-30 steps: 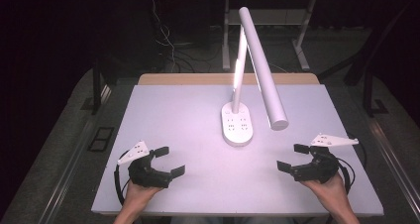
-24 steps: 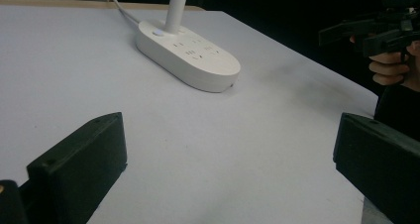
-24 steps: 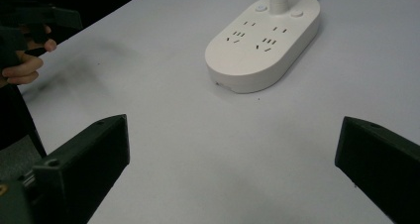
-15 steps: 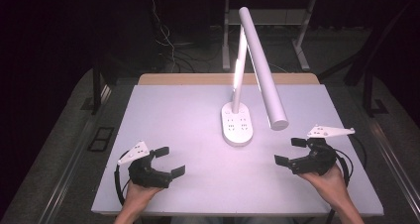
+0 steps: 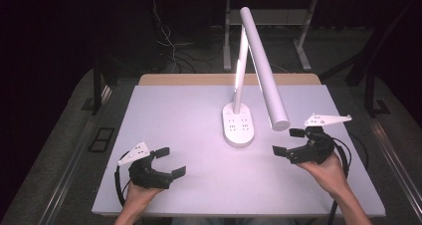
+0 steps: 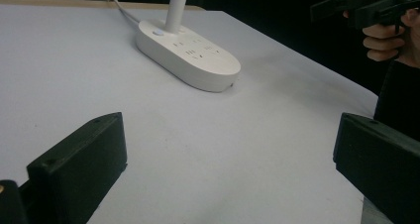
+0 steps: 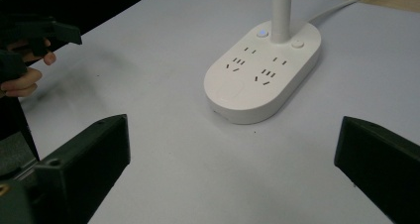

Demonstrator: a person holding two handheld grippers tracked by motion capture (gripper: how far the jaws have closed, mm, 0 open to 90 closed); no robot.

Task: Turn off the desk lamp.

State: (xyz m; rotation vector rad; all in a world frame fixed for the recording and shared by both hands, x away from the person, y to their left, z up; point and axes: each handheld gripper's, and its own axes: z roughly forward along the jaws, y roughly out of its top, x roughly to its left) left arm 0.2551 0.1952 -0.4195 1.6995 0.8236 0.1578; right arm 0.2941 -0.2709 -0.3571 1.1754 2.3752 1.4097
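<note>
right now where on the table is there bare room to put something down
Free: the table's whole left half beyond the left gripper, and the near strip between it and the right gripper. Crowded: around the lamp base, under the lamp head.

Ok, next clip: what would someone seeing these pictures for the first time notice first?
The white desk lamp stands out, near the middle of the pale table, its long tube head slanting down toward the right. Its oval base carries sockets and two small buttons beside the stem. The left gripper and the right gripper flank it near the front edge, jaws wide open and empty, both pointing toward the lamp.
</note>
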